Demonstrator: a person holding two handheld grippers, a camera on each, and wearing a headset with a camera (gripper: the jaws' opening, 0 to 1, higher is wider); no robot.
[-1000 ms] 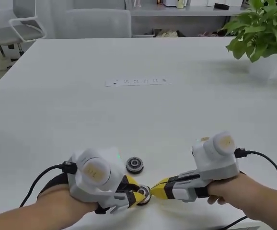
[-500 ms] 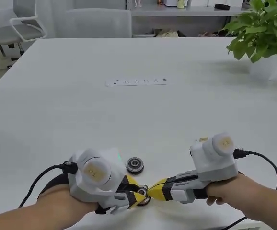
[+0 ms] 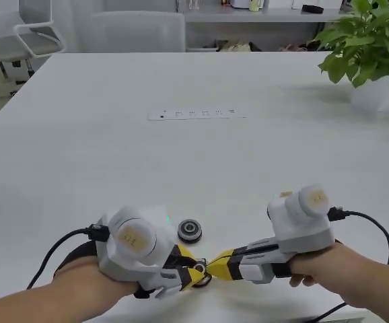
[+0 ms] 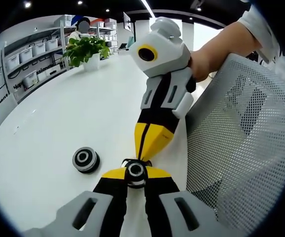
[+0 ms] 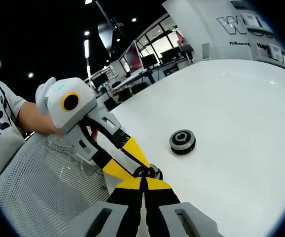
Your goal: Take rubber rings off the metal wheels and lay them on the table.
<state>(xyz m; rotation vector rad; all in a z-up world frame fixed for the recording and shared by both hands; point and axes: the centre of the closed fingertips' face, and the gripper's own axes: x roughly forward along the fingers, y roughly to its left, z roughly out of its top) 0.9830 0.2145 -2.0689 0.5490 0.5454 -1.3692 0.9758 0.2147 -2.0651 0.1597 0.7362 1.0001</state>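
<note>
White tabletop (image 3: 262,155) is lying just under the work. Near its front edge my left gripper (image 4: 135,174) is clamping the small metal wheel (image 4: 136,171), which is wearing a black rubber ring (image 5: 152,173). Over the last second my right gripper (image 5: 143,180) has been edging in, and its jaws are now pinching together on that ring's rim, so I judge the peel is starting. A second ringed wheel (image 3: 190,230) is waiting just beyond, untouched. A white power strip (image 3: 196,114) and a potted plant (image 3: 366,40) are sitting well apart, and nothing is blocking me.

A rubber-ringed metal wheel (image 3: 190,230) lies on the white table (image 3: 268,161), a flat white socket strip (image 3: 196,114) well behind it.
</note>
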